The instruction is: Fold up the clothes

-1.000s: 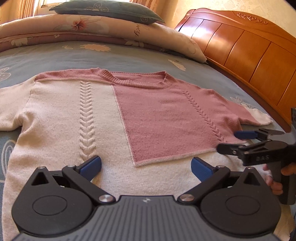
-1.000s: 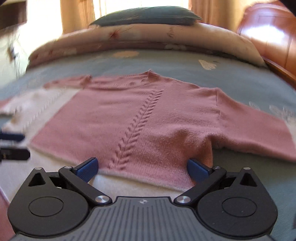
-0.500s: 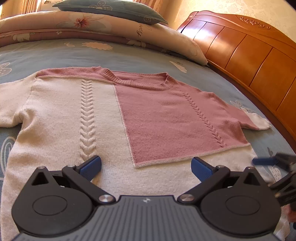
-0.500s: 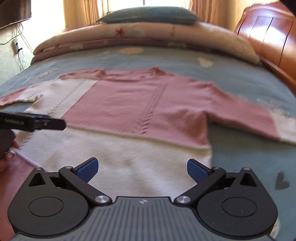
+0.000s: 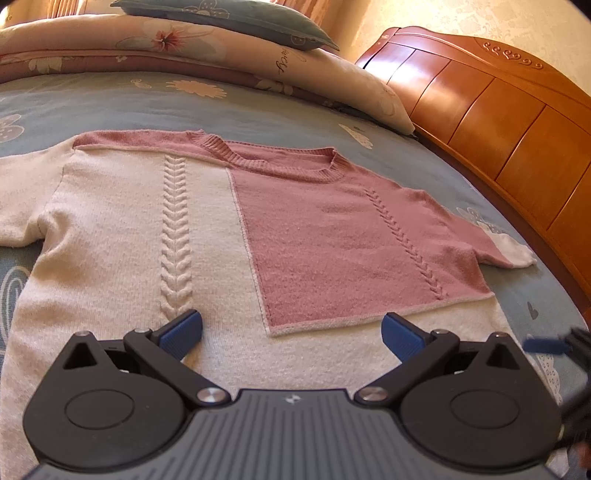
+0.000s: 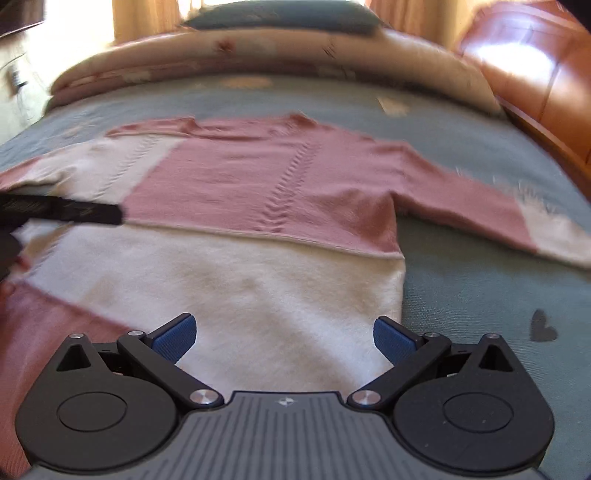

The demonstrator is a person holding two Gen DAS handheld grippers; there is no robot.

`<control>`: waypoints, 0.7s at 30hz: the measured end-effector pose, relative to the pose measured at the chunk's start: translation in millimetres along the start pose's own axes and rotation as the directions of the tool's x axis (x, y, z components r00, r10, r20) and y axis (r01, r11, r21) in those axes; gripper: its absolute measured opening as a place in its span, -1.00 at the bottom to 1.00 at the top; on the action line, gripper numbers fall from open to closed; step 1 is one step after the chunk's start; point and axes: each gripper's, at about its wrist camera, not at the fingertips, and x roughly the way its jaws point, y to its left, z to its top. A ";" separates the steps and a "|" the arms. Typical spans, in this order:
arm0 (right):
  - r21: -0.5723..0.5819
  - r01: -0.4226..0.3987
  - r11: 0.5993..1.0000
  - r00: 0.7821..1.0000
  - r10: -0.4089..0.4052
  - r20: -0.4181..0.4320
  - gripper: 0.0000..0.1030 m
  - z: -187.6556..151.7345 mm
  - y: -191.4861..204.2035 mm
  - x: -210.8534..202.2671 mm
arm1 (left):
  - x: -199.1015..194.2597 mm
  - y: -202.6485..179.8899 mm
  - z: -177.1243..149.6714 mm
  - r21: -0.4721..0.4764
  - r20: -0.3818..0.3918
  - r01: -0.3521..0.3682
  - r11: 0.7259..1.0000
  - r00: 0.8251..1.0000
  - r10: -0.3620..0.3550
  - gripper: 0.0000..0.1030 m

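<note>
A: How do the claws stand?

B: The left gripper (image 5: 291,326) has its blue pads spread wide with nothing between them, hanging over the cream lower half of the sweater (image 5: 207,236). The right gripper (image 6: 284,334) is spread just as wide and empty, above the cream hem near the sweater's right edge.

A: And the sweater itself?

B: It lies flat and face up on the blue floral bedspread (image 5: 258,107), both sleeves out to the sides. It is cream with a cable braid on one side and a pink block with its own braid on the other; the ribbed collar (image 5: 273,162) points toward the pillows.

A: Can either camera see the other tool?

B: Yes. In the left view the right gripper shows at the far right edge, blurred. In the right view the left one shows as a dark bar at the left edge.

A: Beyond the bed?

B: A folded flowered quilt (image 5: 207,48) with a dark pillow (image 5: 229,14) on it, and an orange wooden headboard (image 5: 498,107) on the right.
</note>
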 end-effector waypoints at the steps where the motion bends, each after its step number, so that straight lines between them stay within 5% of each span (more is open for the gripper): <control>1: -0.026 0.018 0.999 1.000 -0.018 -0.015 1.00 -5.9 4.3 -1.5 | 0.1 -0.3 -0.1 0.002 0.000 0.000 1.000 1.000 0.000 0.99; 8: 0.076 0.035 0.996 0.999 -0.032 -0.038 1.00 -52.2 1.5 -32.8 | -0.3 -1.1 -0.3 0.001 0.000 -0.004 1.000 1.000 0.004 0.99; 15: -0.014 0.071 0.997 0.997 -0.072 -0.034 1.00 -53.9 27.7 -48.5 | -0.5 -1.5 -0.7 0.000 0.001 -0.004 1.000 1.000 0.004 0.99; 21: -0.016 -0.085 0.996 0.996 0.086 0.006 1.00 -33.9 57.1 -40.6 | -1.3 0.8 0.4 -0.015 -0.003 0.003 1.000 1.000 -0.004 0.99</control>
